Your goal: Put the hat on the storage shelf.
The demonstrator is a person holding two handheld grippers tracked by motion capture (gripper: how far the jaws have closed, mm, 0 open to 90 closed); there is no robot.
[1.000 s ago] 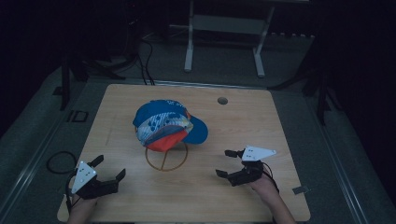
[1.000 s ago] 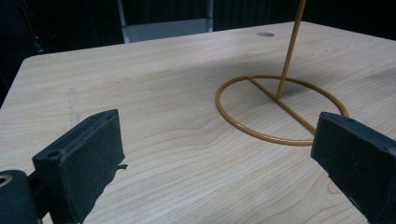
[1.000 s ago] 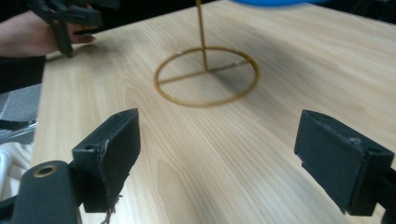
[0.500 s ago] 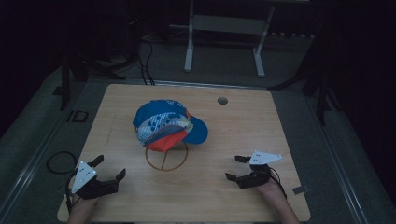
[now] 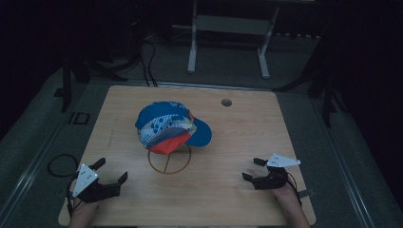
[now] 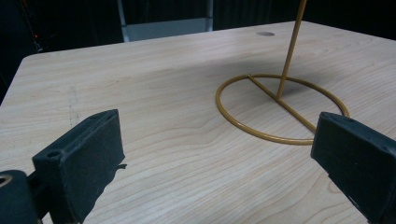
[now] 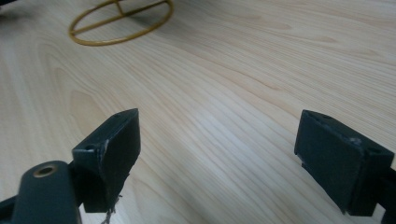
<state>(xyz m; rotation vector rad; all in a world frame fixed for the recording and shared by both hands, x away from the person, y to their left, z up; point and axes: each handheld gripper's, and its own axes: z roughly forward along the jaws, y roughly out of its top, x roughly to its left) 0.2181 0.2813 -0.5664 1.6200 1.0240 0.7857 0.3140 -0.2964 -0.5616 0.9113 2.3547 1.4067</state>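
Observation:
A blue, white and orange cap (image 5: 169, 127) rests on a gold wire stand (image 5: 169, 160) near the middle of the wooden table (image 5: 237, 123). The stand's ring base (image 6: 280, 109) and upright rod show in the left gripper view, and the ring (image 7: 122, 21) lies far off in the right gripper view. My left gripper (image 5: 111, 170) sits open at the table's front left, apart from the stand. At the front right my right gripper (image 5: 253, 169) is open too, with bare wood between its jaws.
A round cable hole (image 5: 226, 102) sits near the table's far edge. Behind the table stands a white metal frame (image 5: 228, 28) on a dark floor. A black cable loop (image 5: 59, 164) lies off the table's left edge.
My right gripper has drawn back toward the front right of the table. The left gripper, cap and stand have stayed put.

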